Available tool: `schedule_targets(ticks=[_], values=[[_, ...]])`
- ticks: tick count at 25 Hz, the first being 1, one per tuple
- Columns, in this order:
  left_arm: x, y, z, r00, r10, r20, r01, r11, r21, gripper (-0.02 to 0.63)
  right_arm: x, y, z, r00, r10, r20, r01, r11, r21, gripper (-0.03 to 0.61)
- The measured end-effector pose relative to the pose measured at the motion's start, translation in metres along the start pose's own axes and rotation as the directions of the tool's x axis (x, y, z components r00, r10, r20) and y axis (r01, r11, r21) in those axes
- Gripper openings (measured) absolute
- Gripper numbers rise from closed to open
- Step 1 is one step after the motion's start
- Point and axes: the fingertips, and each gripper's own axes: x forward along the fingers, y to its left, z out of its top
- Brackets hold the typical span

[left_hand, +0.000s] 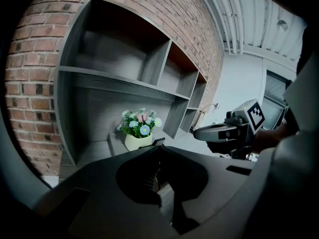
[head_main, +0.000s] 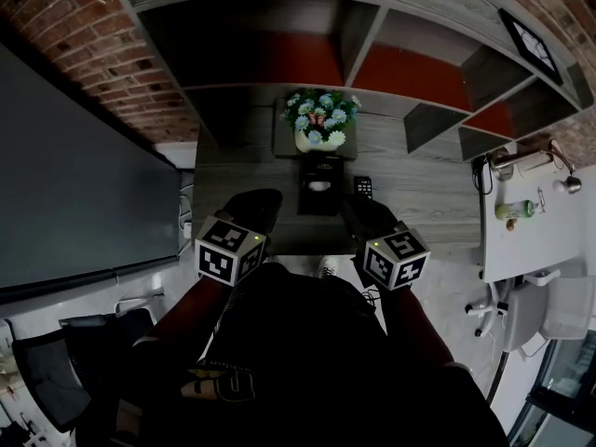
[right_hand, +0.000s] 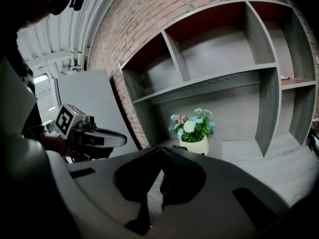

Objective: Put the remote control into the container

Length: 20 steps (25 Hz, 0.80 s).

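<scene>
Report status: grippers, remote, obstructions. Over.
Shut and empty: left hand-held gripper, right hand-held gripper. On desk, the remote, right of container, not in. Behind container, flowers; nothing blocking seen.

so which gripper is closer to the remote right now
Right. The right gripper hangs just on the near side of the remote, almost in line with it. The left gripper is farther off to the remote's left, beyond the black container.
</scene>
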Motion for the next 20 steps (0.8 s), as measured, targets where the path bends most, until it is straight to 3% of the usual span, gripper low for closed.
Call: schedule_targets(ticks=[6,14,20], values=[[0.003,-0.014,-0.001,1.0,-0.019,-0.009,0.02,1.0,0.021,0.006,-0.021,-0.006,-0.001,0.999,-0.014,0.03,0.014,1.0,0.012,0.008],[0.01,-0.022,-0.015,0.999,-0.011,-0.048,0.013,0.999,0.052,0.006,-0.038,-0.035,-0.01,0.996,-0.071,0.056,0.064,0.989,0.131,0.008],[0.018,-0.026,-0.016,0.998,-0.024,-0.049,0.026,0.999,0.038,0.006,-0.047,-0.059,-0.017,0.986,-0.158,0.054,0.152,0.984,0.09,0.009]])
